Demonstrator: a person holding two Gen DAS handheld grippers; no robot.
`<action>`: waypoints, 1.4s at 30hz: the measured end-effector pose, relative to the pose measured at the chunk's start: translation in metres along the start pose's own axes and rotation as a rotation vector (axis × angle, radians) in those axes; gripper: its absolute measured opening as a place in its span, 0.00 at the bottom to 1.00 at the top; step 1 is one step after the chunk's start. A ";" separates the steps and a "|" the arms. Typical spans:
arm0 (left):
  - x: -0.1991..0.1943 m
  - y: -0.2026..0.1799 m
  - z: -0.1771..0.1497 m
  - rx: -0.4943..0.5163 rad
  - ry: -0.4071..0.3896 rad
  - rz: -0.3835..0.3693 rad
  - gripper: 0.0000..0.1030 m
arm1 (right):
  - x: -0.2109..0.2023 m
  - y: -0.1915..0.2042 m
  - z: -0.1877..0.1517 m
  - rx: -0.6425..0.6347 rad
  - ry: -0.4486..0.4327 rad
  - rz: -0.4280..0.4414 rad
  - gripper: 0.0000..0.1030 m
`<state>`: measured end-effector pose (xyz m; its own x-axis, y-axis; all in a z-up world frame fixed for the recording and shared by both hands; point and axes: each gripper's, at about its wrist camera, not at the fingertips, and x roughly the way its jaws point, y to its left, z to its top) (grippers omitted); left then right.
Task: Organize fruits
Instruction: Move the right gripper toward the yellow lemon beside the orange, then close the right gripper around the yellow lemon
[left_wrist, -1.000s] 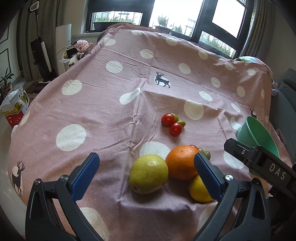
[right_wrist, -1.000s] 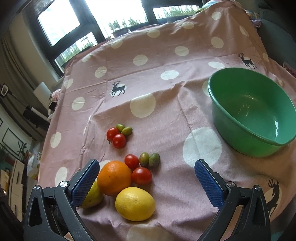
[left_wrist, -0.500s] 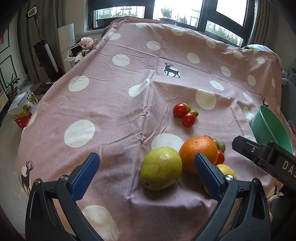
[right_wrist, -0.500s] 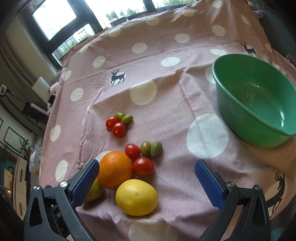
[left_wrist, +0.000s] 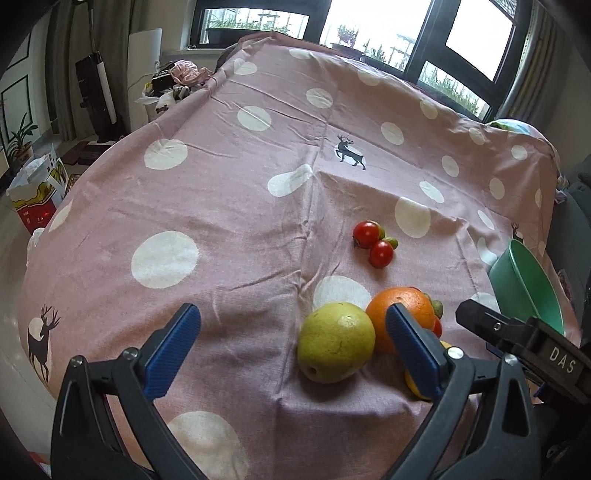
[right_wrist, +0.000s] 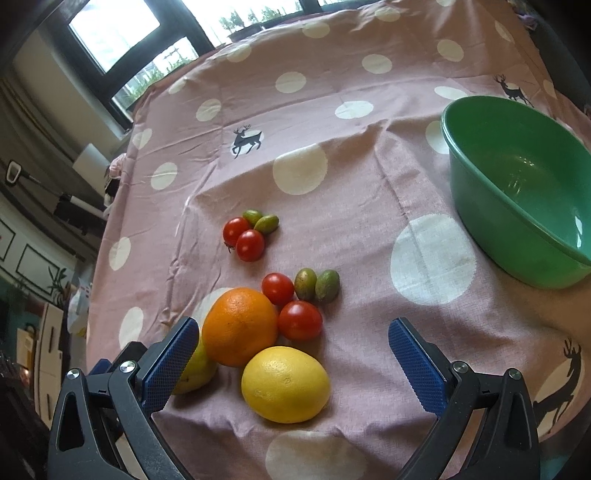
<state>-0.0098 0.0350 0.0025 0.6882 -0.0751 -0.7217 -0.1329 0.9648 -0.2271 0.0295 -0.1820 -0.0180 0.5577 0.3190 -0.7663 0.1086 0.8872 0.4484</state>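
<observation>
A yellow lemon (right_wrist: 285, 384), an orange (right_wrist: 239, 326) and a green-yellow pear (left_wrist: 335, 342) lie together near the table's front edge. Red cherry tomatoes (right_wrist: 300, 319) and small green fruits (right_wrist: 327, 285) sit just behind them, and a second tomato cluster (right_wrist: 243, 237) lies farther back. An empty green bowl (right_wrist: 480, 199) stands at the right. My right gripper (right_wrist: 291, 358) is open, with the lemon low between its blue pads. My left gripper (left_wrist: 293, 345) is open, the pear just inside its right pad (left_wrist: 410, 343).
A pink polka-dot cloth (left_wrist: 229, 192) with deer prints covers the table. The right gripper's black body (left_wrist: 524, 343) shows at the right of the left wrist view. Beyond the table's left side are a red box (left_wrist: 33, 199), a plant and clutter. Windows lie behind.
The left wrist view has swung left, so the pear and orange have slid from the middle toward its right pad. The right gripper has come nearer the fruit; the lemon looms larger.
</observation>
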 end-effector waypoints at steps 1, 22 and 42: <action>-0.001 0.003 0.001 -0.010 -0.002 -0.005 0.95 | 0.000 0.000 -0.001 0.003 0.001 0.014 0.94; -0.009 0.006 0.000 -0.051 0.018 -0.143 0.65 | 0.015 0.003 -0.011 -0.011 0.136 0.011 0.63; -0.004 -0.001 -0.002 -0.040 0.050 -0.175 0.65 | 0.029 0.007 -0.008 -0.026 0.101 -0.074 0.58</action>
<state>-0.0132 0.0334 0.0043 0.6670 -0.2539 -0.7004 -0.0433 0.9254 -0.3766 0.0397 -0.1640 -0.0413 0.4634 0.2828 -0.8398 0.1241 0.9177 0.3775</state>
